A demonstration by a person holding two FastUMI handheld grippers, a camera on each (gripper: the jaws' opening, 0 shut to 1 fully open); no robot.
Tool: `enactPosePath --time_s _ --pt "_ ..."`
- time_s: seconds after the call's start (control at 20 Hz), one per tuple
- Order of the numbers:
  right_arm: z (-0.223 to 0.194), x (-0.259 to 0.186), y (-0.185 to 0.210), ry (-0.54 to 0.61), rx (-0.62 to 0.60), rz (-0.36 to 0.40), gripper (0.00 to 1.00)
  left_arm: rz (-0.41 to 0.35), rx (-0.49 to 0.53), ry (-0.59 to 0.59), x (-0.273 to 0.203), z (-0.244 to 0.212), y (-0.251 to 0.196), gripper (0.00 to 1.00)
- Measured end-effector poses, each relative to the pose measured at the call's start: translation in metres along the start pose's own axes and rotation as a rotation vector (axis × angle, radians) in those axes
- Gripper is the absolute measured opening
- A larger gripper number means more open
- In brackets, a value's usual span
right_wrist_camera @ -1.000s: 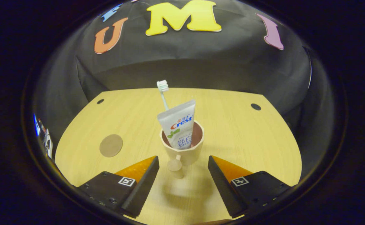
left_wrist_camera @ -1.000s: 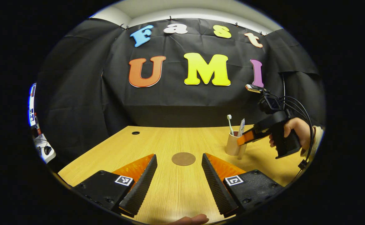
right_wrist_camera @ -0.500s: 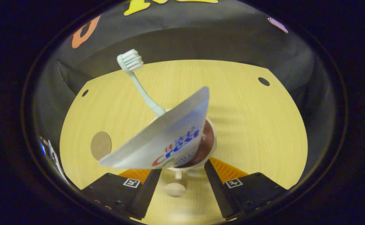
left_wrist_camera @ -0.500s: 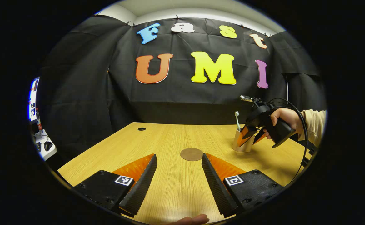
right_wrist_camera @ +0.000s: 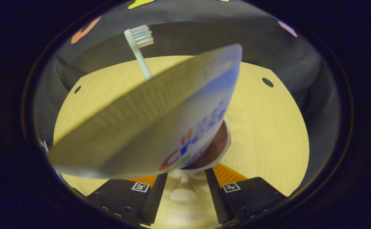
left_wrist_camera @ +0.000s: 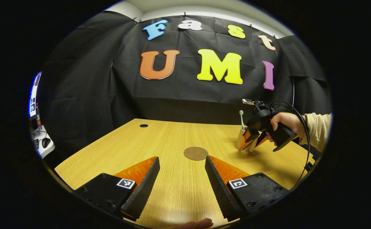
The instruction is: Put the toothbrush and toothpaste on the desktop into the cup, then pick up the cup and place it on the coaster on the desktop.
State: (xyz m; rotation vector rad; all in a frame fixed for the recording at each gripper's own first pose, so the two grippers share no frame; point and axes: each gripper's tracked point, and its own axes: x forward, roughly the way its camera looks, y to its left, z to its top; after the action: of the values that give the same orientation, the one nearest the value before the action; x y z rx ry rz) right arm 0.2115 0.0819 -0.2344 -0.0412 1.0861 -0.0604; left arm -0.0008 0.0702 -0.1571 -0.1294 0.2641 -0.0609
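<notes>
On the pale wooden desktop my right gripper has its fingers nearly closed around the beige cup's handle; white toothpaste tube and mint toothbrush stand inside. Next I'd lift toward the round brown coaster; left gripper gapes wide, holding nothing

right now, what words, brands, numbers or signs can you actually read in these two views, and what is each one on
No text can be quoted with confidence.
Toothpaste tube: coloured print on its side, blurred and partly hidden behind the rim of the cup.
Square marks on the left gripper: black-and-white patterns, no words.
Lit panel at the far edge of the left gripper view: too small to read.
</notes>
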Motion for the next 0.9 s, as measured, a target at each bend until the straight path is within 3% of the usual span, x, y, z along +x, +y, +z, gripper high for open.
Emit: enactPosePath --time_s 0.3,0.4,0.65,0.9 --pt "-0.015 0.003 0.0 0.026 0.053 -0.001 0.49 -0.004 0.001 0.02 0.001 -0.01 0.0 0.92" --pt "-0.011 0.002 0.003 0.001 0.053 -0.009 0.25 -0.006 -0.002 0.024 0.002 -0.012 0.0 0.92" --pt "-0.006 0.009 -0.002 -0.057 -0.017 -0.045 0.24 0.004 0.01 0.028 0.0 -0.015 0.003 0.92" --pt "-0.004 0.005 -0.001 -0.042 0.002 -0.016 0.23 -0.002 0.002 0.027 -0.001 -0.013 0.002 0.91"
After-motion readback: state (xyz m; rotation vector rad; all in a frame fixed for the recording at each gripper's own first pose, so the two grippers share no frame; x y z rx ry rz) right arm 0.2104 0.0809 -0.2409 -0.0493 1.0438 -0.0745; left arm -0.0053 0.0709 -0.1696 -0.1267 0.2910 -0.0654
